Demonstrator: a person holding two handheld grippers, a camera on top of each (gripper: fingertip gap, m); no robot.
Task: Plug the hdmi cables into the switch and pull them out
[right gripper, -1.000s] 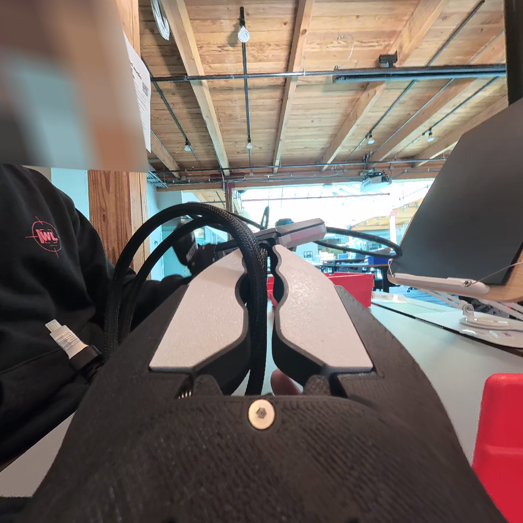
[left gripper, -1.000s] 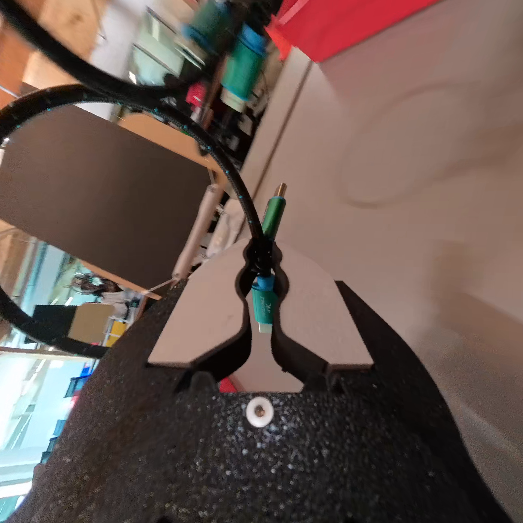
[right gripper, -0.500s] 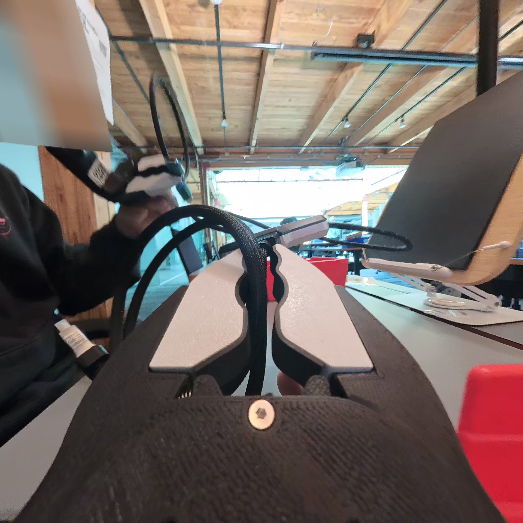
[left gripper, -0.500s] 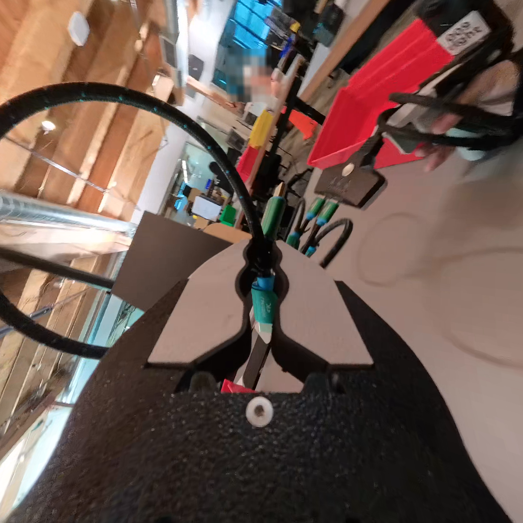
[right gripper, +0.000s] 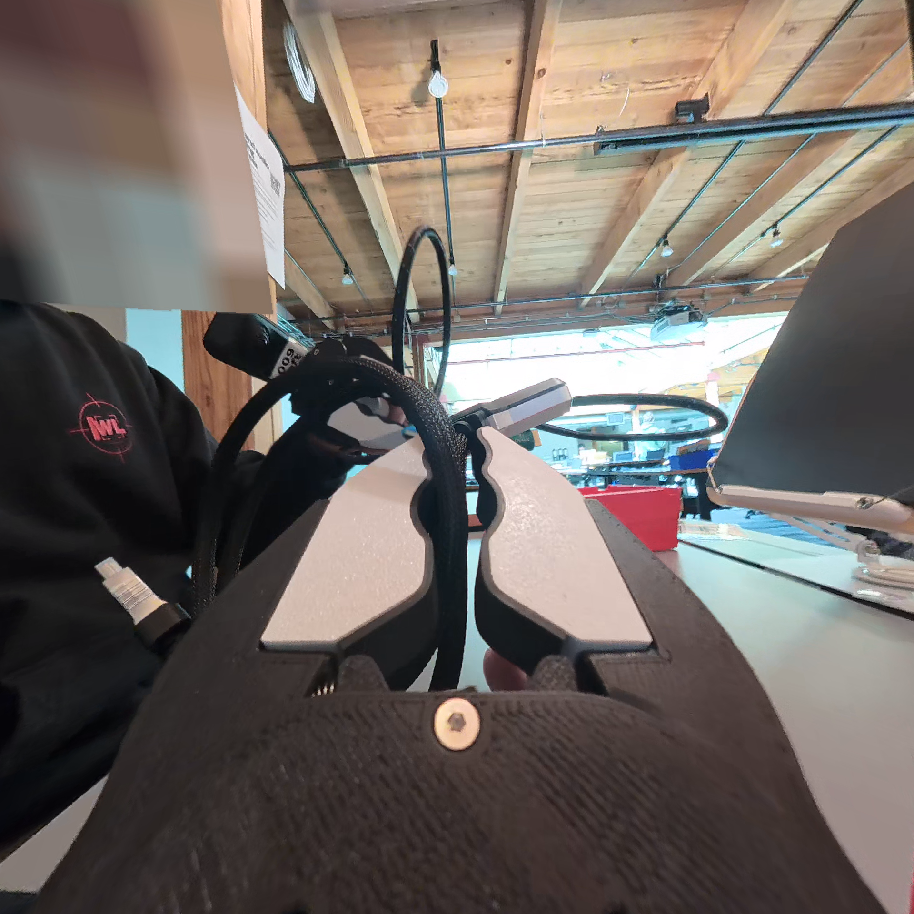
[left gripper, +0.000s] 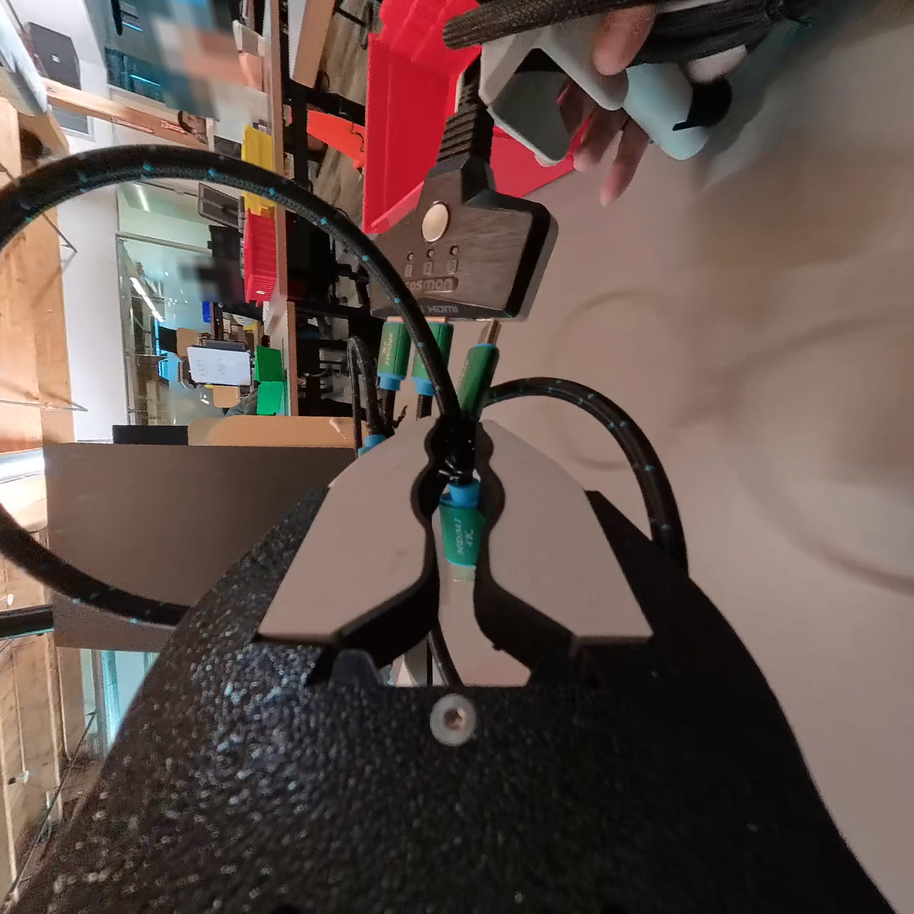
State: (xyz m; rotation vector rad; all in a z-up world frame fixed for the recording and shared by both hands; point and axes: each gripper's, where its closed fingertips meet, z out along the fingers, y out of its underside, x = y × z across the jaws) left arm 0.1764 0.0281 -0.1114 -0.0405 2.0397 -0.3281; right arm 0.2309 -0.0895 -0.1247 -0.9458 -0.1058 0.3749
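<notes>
My left gripper is shut on a black braided HDMI cable just behind its green plug. The plug's metal tip is at the mouth of the right-hand port of the black switch. Two other green plugs sit in the switch's other ports. A second green plug lies between my fingers, pointing back. My right gripper is shut on the switch's own thick black cable and holds the switch above the table. It shows at the top of the left wrist view.
A red bin stands behind the switch. A dark board on a stand is at the right. The pale table lies below. A person in a black sweater is close on the left. My left gripper shows beside the switch.
My left gripper has swung toward the switch and closed in. The plug's tip now reaches the free port. The right gripper has stayed shut on the switch's cable, tilting slightly.
</notes>
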